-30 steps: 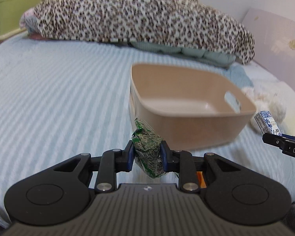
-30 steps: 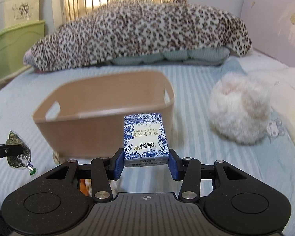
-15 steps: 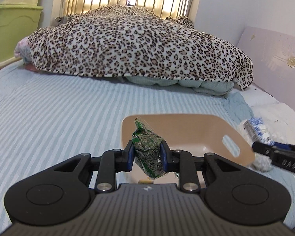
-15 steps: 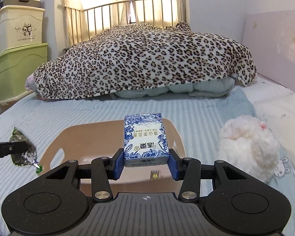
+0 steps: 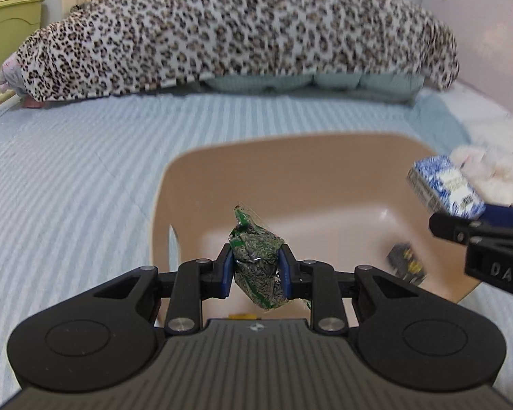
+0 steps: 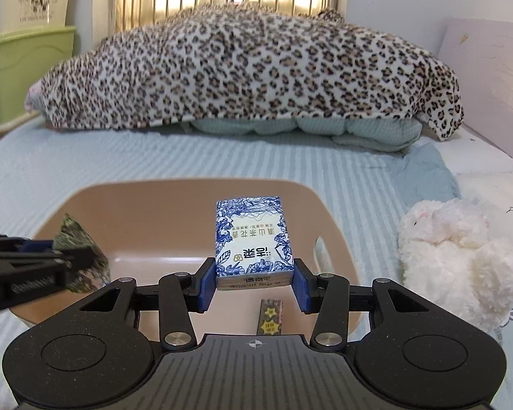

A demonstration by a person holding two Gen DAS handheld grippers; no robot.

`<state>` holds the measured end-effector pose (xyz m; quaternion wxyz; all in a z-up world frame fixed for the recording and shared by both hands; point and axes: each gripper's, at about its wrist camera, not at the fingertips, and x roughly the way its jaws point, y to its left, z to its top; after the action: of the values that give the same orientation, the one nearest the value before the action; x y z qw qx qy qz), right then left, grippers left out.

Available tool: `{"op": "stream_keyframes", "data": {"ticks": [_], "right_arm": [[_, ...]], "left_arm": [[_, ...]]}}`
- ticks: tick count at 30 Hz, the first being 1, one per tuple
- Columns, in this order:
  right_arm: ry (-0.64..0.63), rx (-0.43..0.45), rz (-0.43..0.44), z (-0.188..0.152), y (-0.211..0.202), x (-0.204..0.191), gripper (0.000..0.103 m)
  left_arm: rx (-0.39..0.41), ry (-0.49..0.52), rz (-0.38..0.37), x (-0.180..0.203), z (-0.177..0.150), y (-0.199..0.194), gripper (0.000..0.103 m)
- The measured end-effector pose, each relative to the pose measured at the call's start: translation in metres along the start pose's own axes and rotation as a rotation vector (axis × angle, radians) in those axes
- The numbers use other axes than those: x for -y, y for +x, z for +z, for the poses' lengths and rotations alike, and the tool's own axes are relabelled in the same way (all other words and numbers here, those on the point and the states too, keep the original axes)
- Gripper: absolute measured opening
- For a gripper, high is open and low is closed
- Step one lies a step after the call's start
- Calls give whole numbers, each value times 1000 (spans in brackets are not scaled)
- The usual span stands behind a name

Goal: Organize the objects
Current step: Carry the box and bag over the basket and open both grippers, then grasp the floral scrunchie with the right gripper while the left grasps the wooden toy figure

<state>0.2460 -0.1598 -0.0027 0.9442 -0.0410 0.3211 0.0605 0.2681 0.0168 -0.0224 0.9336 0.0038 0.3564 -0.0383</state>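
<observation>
My left gripper (image 5: pixel 255 266) is shut on a green snack packet (image 5: pixel 258 263) and holds it over the near left part of the tan plastic bin (image 5: pixel 290 157). My right gripper (image 6: pixel 253 282) is shut on a blue-and-white tissue pack (image 6: pixel 253 239) and holds it over the bin (image 6: pixel 126 198). The tissue pack also shows in the left wrist view (image 5: pixel 443 186), and the snack packet in the right wrist view (image 6: pixel 80 249). A small dark packet with yellow marks (image 6: pixel 271 316) lies on the bin's floor; it also shows in the left wrist view (image 5: pixel 407 263).
The bin sits on a bed with a light blue striped sheet (image 5: pixel 68 177). A leopard-print blanket (image 6: pixel 249 68) is piled at the far end. A white plush toy (image 6: pixel 458 259) lies right of the bin. Green storage boxes (image 6: pixel 24 54) stand at the left.
Both grippers have moved forward and tilted down over the bin with their objects still held. The bin's inside and the dark packet on its floor have come into view.
</observation>
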Motion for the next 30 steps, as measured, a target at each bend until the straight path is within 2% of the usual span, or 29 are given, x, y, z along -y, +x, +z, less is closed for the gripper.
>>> {"op": "stream_keyframes", "data": {"ticks": [2, 4, 5, 6, 7, 9, 10, 13, 16, 17, 19, 30], "right_arm": [[-14, -25, -2, -4, 7, -2, 43], [-20, -39, -11, -6, 11, -2, 44], [-19, -41, -16, -7, 13, -2, 52], [-17, -39, -20, -7, 12, -1, 53], [-13, -32, -21, -8, 11, 0, 54], [-8, -19, -26, -7, 5, 3, 65], [-5, -10, -30, -7, 2, 4, 71], [4, 7, -23, -8, -10, 7, 77], [2, 18, -21, -12, -25, 10, 82], [2, 20, -19, -14, -31, 11, 86], [8, 18, -9, -19, -40, 16, 88], [3, -33, 12, -62, -74, 23, 90]], "left_arm": [[8, 28, 16, 3, -3, 2, 30], [5, 16, 1, 1, -1, -1, 31], [8, 3, -8, 0, 1, -4, 33], [14, -3, -13, -2, 3, -8, 36], [20, -5, -12, -2, 5, -12, 40], [30, -21, -3, -6, 8, -22, 72], [40, -32, -2, -7, 9, -28, 76], [51, -46, -23, -15, 9, -48, 79], [48, -45, -35, -21, 6, -67, 93], [52, -42, -35, -23, 4, -74, 95], [58, -27, -24, -26, -1, -84, 95], [-23, 6, 24, -40, -53, -92, 95]]}}
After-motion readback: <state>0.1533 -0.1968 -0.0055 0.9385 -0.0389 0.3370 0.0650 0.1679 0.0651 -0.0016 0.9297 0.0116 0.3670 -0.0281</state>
